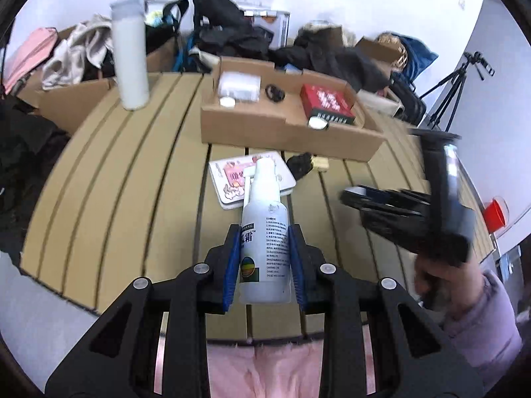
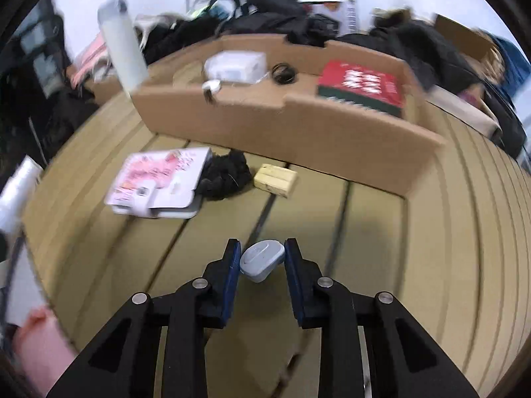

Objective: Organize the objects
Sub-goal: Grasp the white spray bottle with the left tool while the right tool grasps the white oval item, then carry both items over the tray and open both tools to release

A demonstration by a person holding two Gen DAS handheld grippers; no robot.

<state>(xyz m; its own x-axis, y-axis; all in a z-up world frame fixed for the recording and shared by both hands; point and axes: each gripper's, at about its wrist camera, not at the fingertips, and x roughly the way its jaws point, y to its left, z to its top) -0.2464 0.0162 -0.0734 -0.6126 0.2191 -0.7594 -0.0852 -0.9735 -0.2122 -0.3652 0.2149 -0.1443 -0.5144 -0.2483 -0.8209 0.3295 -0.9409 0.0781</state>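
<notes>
Left wrist view: your left gripper (image 1: 264,248) clamps a white plastic spray bottle (image 1: 264,232) between its blue ribbed pads, lifted above the slatted tan table (image 1: 132,182). The bottle's label carries dense Chinese print and a striped colour patch; the large characters are partly hidden. Beyond it lie a pink-and-white illustrated booklet (image 1: 232,175), and a shallow cardboard tray (image 1: 292,132) holding a red box (image 1: 327,101) with white characters. A tall white tumbler (image 1: 129,56) stands upright at far left.

Right wrist view: your right gripper (image 2: 262,258) has its narrowed jaws on a small rounded grey plastic device (image 2: 262,260), low over the table. A pale wooden block (image 2: 275,179) lies beside a black fuzzy clump (image 2: 225,175).
</notes>
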